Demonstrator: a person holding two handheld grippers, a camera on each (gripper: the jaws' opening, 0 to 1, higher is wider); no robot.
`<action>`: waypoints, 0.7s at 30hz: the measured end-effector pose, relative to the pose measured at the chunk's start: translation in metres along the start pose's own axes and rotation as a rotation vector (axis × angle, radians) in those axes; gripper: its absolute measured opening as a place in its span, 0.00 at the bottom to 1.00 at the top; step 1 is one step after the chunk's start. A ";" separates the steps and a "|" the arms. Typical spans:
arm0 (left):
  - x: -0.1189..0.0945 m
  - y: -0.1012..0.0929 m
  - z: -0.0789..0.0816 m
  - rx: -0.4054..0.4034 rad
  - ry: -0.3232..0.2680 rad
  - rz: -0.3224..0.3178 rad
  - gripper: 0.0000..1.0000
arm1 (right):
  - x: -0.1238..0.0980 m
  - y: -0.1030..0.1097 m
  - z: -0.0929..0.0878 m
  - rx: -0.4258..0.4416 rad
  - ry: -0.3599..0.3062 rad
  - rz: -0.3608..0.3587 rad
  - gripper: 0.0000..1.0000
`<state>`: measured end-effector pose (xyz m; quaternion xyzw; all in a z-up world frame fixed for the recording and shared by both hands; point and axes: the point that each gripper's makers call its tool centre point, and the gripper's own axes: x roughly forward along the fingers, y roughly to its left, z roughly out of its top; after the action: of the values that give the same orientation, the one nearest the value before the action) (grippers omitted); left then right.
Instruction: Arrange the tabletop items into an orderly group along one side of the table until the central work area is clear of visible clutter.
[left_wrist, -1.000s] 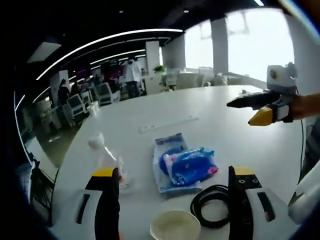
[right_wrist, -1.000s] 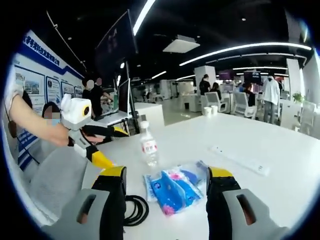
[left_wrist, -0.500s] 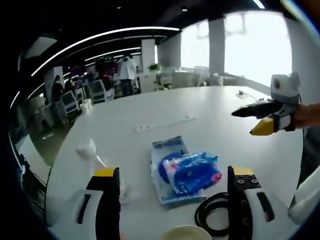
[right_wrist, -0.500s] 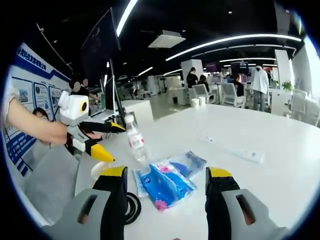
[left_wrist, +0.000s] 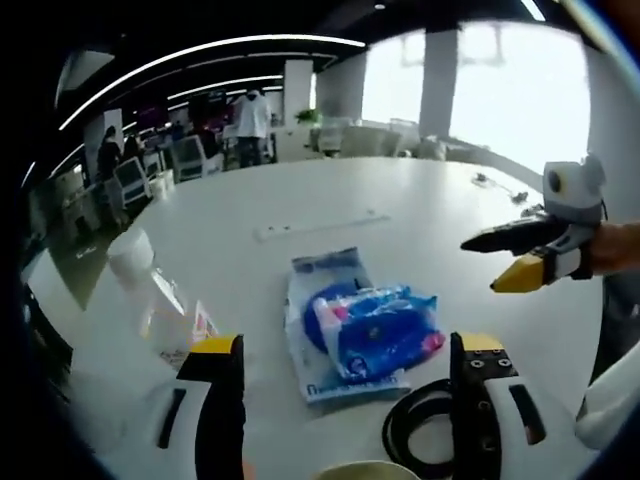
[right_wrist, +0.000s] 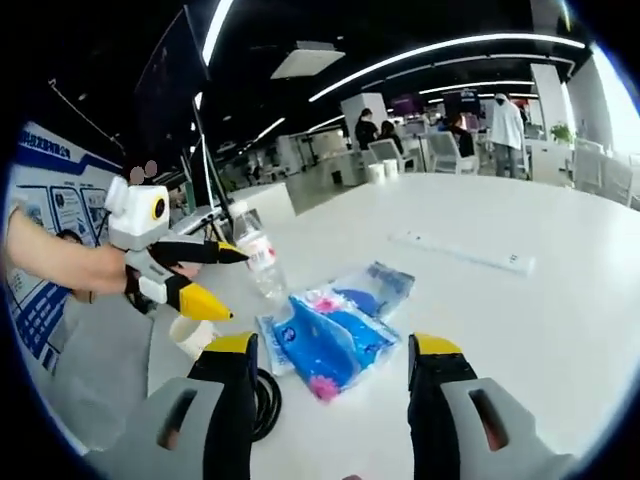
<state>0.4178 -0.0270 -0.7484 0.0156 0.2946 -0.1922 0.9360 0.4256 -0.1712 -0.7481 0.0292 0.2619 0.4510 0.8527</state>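
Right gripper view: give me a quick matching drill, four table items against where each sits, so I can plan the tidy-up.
Items:
1. bottle
2. blue pack
3. black cable
4. white strip

Places:
A. alone on the table, far side, toward the right
B. coiled by the near edge, just inside the left jaw
C. upright, beyond the paper cup, behind the other tongs
D. middle of the table, between the jaws

Pairs: 1-C, 2-D, 3-B, 4-A
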 end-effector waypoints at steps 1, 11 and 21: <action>0.003 0.002 -0.001 -0.005 0.003 0.000 0.79 | 0.001 0.000 -0.001 0.003 0.003 0.001 0.58; 0.024 0.008 -0.012 -0.059 0.041 -0.030 0.72 | 0.014 -0.008 -0.021 0.068 0.047 -0.015 0.55; 0.039 -0.001 -0.017 -0.085 0.072 -0.071 0.66 | 0.028 -0.011 -0.044 0.151 0.091 -0.029 0.53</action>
<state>0.4376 -0.0389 -0.7847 -0.0276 0.3363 -0.2121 0.9171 0.4253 -0.1639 -0.8009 0.0691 0.3343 0.4184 0.8417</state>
